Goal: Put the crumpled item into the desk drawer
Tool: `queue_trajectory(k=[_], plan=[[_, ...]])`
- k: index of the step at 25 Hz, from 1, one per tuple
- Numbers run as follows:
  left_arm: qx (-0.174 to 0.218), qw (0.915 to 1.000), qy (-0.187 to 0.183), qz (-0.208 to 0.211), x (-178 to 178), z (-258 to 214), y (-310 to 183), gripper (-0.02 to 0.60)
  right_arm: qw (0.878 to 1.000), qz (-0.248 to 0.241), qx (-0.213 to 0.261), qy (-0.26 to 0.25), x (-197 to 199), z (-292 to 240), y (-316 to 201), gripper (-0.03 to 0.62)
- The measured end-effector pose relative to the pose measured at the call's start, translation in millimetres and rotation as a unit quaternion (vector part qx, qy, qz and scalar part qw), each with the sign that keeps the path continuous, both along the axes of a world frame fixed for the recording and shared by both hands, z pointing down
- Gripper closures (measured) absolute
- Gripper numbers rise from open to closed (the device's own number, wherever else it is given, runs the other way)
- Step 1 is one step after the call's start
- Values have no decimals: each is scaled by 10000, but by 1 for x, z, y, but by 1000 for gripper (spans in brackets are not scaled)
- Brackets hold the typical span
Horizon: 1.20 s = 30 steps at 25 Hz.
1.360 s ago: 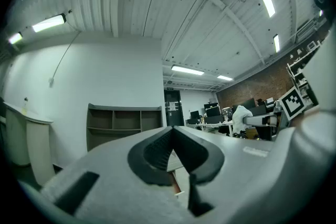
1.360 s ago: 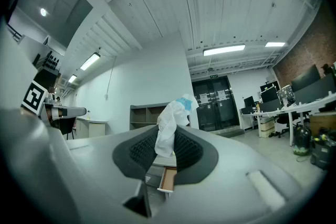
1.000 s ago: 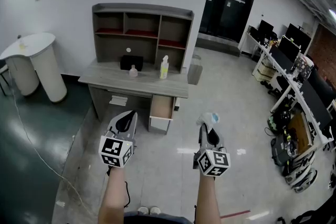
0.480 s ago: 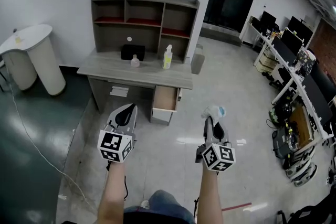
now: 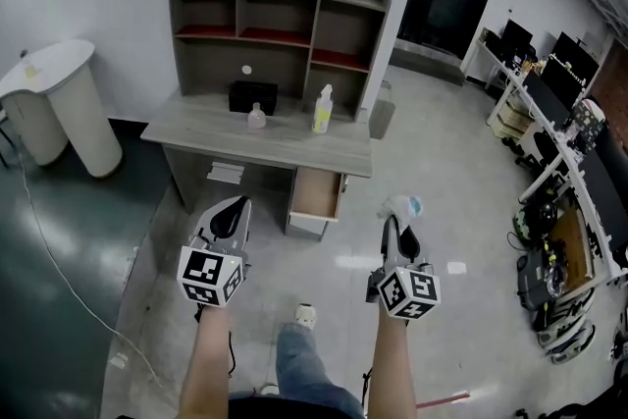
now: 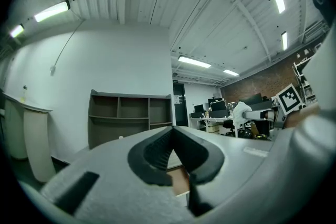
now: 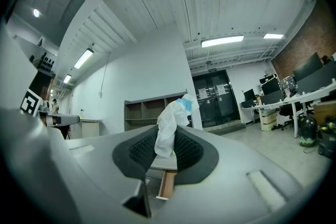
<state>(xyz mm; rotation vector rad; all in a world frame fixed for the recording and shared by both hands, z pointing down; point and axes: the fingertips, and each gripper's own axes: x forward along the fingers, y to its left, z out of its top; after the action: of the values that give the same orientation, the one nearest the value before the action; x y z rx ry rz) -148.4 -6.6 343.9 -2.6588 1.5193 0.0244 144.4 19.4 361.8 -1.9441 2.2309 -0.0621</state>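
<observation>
A grey desk (image 5: 196, 134) stands ahead by the wall, with its right-hand drawer (image 5: 319, 195) pulled open. My right gripper (image 5: 397, 225) is held over the floor short of the desk, shut on the crumpled item (image 5: 398, 207), a white wad with a blue patch. In the right gripper view the crumpled item (image 7: 169, 124) sticks up between the dark pads (image 7: 186, 149), and the open drawer (image 7: 167, 184) shows below it. My left gripper (image 5: 232, 214) hangs level with it on the left, shut and holding nothing. The left gripper view shows the drawer (image 6: 181, 184) past the pads.
A shelf hutch (image 5: 275, 23) tops the desk, with a black box (image 5: 253, 96), a small bottle (image 5: 257, 118) and a spray bottle (image 5: 322, 109). A white round counter (image 5: 59, 103) stands left, a bin (image 5: 382, 119) right of the desk, office desks (image 5: 574, 162) far right. My shoe (image 5: 306, 314) is below.
The desk and open drawer have come nearer and shifted right in view. A leg and shoe have stepped forward. Both grippers keep their pose, the right one still holding the wad.
</observation>
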Motion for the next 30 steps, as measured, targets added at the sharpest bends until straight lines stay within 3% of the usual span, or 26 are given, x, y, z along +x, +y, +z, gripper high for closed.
queue_trajectory(k=[17,24,30], plan=[[-210,9975,-8,-681,33,19,-247,580,9985,-517,-69,186,45,0,-280,517],[-351,9955,61,-881,35,40,-310,580,9969,-663,-380,208,44,29,-348,517],[-649,9951,23,-740,46,70,-346,580,9932,-891,-675,338,28,56,-374,517]])
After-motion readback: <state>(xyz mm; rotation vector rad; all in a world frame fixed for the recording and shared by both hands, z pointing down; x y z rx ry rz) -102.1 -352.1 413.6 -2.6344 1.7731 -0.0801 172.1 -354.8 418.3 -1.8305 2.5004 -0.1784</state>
